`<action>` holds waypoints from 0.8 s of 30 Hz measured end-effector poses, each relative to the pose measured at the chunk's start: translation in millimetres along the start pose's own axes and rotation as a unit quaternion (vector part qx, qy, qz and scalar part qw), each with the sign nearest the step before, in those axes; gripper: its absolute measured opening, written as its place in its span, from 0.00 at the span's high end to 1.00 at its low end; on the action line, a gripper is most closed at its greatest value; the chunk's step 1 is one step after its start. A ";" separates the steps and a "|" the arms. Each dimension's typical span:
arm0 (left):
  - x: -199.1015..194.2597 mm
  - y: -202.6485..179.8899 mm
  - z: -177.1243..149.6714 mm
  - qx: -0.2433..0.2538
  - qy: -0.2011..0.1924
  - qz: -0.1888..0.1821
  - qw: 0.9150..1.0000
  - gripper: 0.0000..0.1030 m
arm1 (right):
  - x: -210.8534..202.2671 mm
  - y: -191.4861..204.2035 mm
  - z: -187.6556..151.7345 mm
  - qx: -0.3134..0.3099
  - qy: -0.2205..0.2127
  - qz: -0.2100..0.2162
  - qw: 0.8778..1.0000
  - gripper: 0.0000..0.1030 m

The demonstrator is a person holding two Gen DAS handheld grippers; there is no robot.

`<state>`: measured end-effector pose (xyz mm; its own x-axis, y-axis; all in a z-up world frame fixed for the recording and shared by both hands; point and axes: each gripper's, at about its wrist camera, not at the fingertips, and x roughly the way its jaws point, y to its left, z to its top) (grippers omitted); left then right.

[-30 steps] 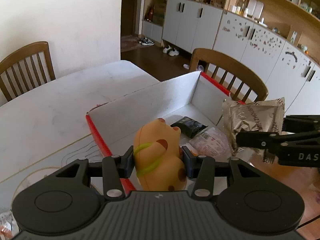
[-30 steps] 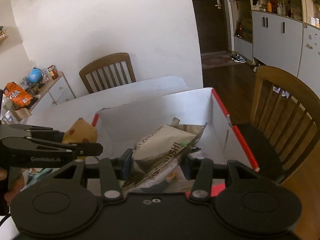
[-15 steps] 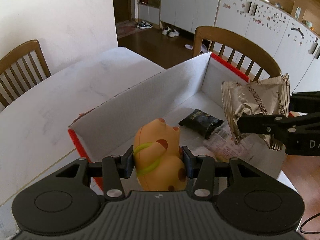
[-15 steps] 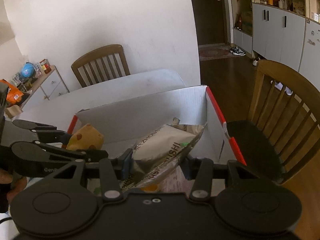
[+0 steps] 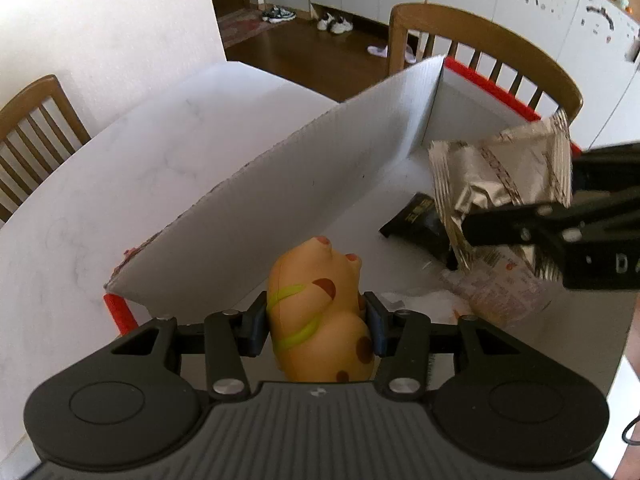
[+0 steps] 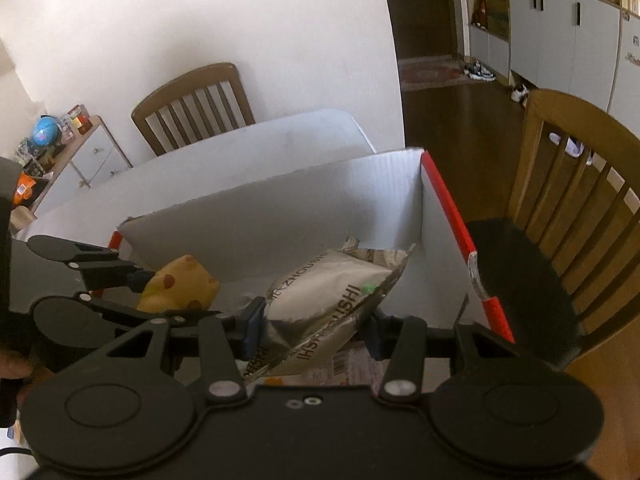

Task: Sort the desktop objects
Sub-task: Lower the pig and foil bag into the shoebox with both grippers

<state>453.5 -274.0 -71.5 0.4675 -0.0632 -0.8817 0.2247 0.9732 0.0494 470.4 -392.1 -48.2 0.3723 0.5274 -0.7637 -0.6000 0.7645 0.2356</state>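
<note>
1. I hold the toy (image 5: 320,312), an orange figure with brown spots and a green strap, pinched between the pads of my left gripper (image 5: 316,326), above the floor of the box (image 5: 320,196) near its left end.
2. A second ago the toy hung over the box's red front edge; now it is well inside, with the white back wall close ahead, so I judge the carry is done and only the drop remains.
3. My right gripper (image 6: 312,330) is clamped on the foil bag (image 6: 332,300), crumpled and tilted, further right in the box than the toy.
4. The bag too has come lower over the last second and now hangs just over the items already lying in the box, though I cannot tell whether it touches them.
5. Under the bag lie a black packet (image 5: 420,222) and a clear printed wrapper (image 5: 500,292), both on the box floor to the right of the toy.
6. The box stands on the white table (image 5: 120,184), with one wooden chair (image 6: 576,184) just beyond its right wall.
7. I reckon both pieces are nearly sorted; the next move calls for opening each gripper and lifting clear without dragging the wrapper out.
</note>
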 end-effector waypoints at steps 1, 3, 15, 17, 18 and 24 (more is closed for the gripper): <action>2.1 0.0 0.3 0.002 0.004 0.002 1.000 0.55 | 2.3 0.1 2.0 0.001 0.002 0.000 1.000 0.54; 7.0 -0.7 1.3 0.005 0.013 0.004 1.000 0.55 | 6.8 -2.1 6.4 0.006 0.006 0.002 1.000 0.54; 21.4 -8.9 6.1 0.032 0.053 0.021 0.998 0.54 | 34.0 -4.2 17.6 -0.003 0.047 0.003 0.999 0.54; 22.9 -9.6 6.7 0.035 0.060 0.021 0.997 0.54 | 37.6 -3.6 17.8 -0.005 0.054 0.002 0.999 0.54; 23.8 -9.4 7.2 0.034 0.064 0.021 0.997 0.54 | 39.3 -2.7 19.2 -0.007 0.056 0.002 0.998 0.54; 27.5 -9.4 8.6 0.034 0.084 0.017 0.996 0.54 | 47.3 -3.9 24.9 -0.004 0.063 0.005 0.998 0.54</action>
<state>471.6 -286.8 -92.2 0.3274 0.0131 -0.9448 0.2705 0.9568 0.1070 507.9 -360.9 -70.3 0.2744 0.4846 -0.8306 -0.6090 0.7560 0.2399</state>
